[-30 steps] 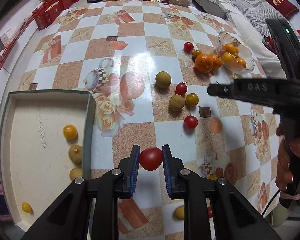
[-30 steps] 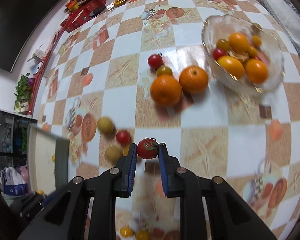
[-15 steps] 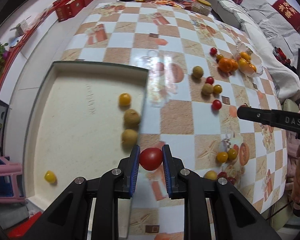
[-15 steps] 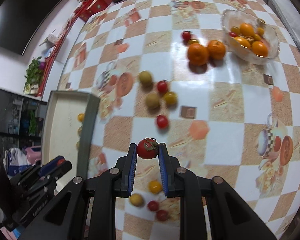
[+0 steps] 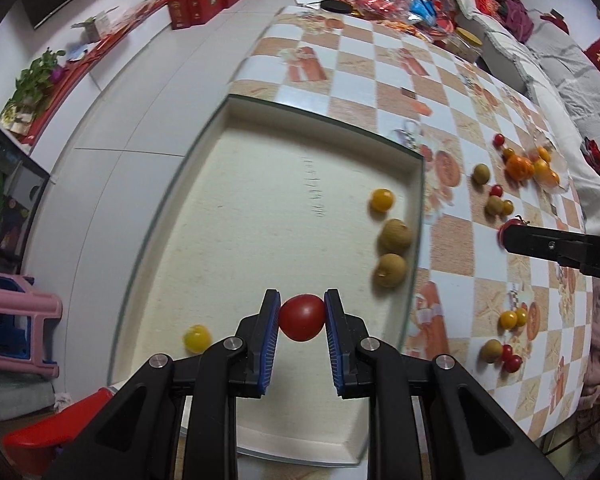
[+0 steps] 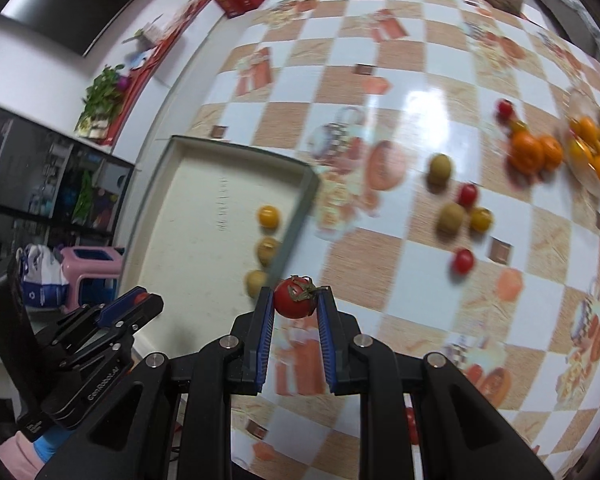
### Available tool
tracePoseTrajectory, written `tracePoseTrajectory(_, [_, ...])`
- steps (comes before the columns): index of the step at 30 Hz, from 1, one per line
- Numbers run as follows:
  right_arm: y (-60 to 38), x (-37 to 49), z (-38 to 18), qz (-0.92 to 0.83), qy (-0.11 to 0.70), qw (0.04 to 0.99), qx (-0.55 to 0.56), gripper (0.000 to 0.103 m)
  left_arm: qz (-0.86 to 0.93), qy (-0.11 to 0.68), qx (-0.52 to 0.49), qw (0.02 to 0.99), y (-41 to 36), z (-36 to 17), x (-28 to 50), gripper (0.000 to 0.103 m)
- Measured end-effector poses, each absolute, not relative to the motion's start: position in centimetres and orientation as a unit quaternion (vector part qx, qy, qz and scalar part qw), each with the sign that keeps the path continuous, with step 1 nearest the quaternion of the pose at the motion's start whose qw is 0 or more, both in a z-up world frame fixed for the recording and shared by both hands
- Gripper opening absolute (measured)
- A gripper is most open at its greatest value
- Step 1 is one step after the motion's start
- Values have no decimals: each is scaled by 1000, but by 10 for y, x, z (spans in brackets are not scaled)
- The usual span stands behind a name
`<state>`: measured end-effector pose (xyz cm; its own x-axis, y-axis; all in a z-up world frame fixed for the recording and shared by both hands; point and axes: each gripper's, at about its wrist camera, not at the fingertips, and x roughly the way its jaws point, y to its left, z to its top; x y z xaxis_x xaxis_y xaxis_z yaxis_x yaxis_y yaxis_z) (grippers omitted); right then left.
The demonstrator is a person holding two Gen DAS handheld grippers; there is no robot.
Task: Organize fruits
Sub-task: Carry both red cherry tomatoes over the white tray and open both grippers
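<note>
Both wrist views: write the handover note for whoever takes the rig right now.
Left claw: shut on a smooth red tomato, over the tray.
Right claw: shut on a stemmed red tomato, over the table near the tray's edge.
Done: two yellow tomatoes and two brown fruits lie in the tray.
Left: release both tomatoes, then collect the loose fruit scattered on the table; a glass bowl holds oranges.

The glass bowl [image 6: 592, 152] was blurred by motion and cut by the right edge, so its fruits could not be counted. The tray [image 5: 416, 208] had its near part hidden behind the left gripper [image 5: 302, 318]. The right gripper [image 5: 564, 246] was cut off by the edge.
</note>
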<state>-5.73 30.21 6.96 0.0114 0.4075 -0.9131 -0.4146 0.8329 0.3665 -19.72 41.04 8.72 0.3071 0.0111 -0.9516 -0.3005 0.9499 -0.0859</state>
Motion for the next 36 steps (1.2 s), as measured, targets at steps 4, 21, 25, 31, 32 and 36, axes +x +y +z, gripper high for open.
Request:
tracePoseTrajectory(4, [330,-60,68,307,643,702,-18,23,114,579,-132,796,432,80,-198,24])
tracePoseTrajectory(21, [422,-49,10,324,680,653,-81,24,133,604,-106,779,453,39,-187,24])
tracePoseTrajectory(25, [434,-40,-2,322,694,638,-86,26,122,604,-98,782,443,38,-188,24])
tracePoseTrajectory(31, [450,-40,-17,322,707,619,-112,27,107,611,-88,779,428,34,-193,24])
tracePoseTrajectory(32, [450,-40,-18,323,706,620,-113,28,106,613,-88,778,427,32,-195,24])
tracePoseTrajectory(36, [455,-42,-18,333,711,610,-106,65,110,624,-90,768,424,26,-200,24])
